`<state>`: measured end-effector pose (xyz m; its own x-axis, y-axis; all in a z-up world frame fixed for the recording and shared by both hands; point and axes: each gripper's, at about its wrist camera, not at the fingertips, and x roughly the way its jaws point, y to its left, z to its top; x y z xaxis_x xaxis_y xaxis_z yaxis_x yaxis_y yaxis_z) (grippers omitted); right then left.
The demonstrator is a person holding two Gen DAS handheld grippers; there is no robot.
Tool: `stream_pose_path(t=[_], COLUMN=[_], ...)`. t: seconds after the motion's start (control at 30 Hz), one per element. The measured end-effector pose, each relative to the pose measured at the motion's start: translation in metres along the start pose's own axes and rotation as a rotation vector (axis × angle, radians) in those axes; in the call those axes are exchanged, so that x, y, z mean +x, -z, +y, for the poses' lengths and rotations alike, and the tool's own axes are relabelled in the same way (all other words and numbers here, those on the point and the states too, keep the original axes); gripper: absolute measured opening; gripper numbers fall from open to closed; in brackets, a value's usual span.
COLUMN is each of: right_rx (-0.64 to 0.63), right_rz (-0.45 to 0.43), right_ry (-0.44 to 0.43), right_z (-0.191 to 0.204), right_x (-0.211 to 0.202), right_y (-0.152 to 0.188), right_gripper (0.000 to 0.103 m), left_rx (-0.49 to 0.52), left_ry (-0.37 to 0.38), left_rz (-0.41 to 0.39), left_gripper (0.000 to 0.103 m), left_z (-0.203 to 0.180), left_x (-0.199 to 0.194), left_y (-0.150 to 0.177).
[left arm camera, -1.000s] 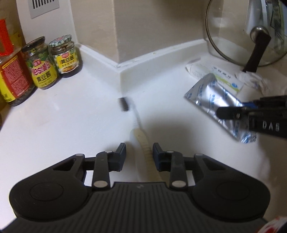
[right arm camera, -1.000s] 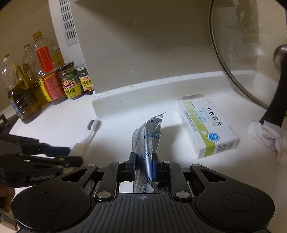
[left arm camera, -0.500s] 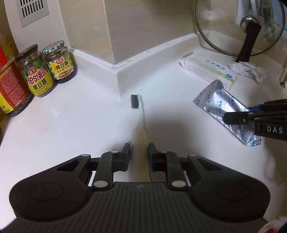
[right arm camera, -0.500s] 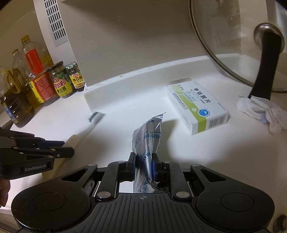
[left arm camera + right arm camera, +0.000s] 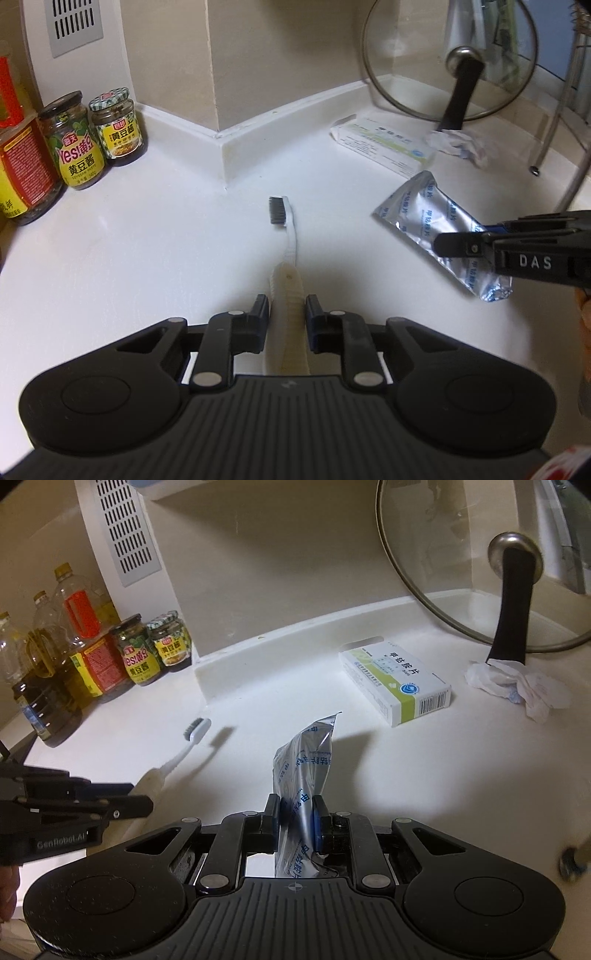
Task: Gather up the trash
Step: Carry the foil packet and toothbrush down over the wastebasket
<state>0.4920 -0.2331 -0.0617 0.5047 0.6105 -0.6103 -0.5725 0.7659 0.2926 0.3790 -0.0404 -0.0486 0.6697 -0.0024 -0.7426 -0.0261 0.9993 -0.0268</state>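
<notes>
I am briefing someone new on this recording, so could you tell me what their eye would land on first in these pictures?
Most striking is the silver foil pouch standing up between the fingers of the right gripper, lifted above the white countertop. Next comes the toothbrush, its cream handle between the fingers of the left gripper, bristles pointing towards the wall corner. Behind lie a green-and-white medicine box and a crumpled tissue beneath the leaning glass pot lid.

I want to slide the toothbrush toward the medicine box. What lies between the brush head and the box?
Only bare white counter lies between the toothbrush head and the medicine box; the right wrist view shows it best. The foil pouch hangs nearer the camera.
</notes>
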Motion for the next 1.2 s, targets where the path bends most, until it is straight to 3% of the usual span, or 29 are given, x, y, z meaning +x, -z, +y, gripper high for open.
stream_pose_path(t=[0.33,0.7,0.97,1.2], right_rx=[0.005,0.018,-0.034,-0.057], right_rz=[-0.045,-0.032,0.072,0.192], right_ry=[0.017,0.002,0.004,0.01], right_z=[0.058,0.142,0.175,0.166], right_x=[-0.053,-0.108,-0.111,-0.075], right_y=[0.043,0.132,0.193,0.232], right_gripper=[0.017,0.017,0.017,0.017], left_rx=[-0.009,0.018,-0.004,-0.032], left_ry=[0.059,0.123,0.154,0.16], left_rz=[-0.027,-0.008,0.093,0.246], left_gripper=[0.018,0.018,0.018,0.018], left_z=[0.013,0.031,0.035,0.029], left_x=[-0.064,-0.143,-0.159,-0.122], left_y=[0.057,0.144,0.205,0.246])
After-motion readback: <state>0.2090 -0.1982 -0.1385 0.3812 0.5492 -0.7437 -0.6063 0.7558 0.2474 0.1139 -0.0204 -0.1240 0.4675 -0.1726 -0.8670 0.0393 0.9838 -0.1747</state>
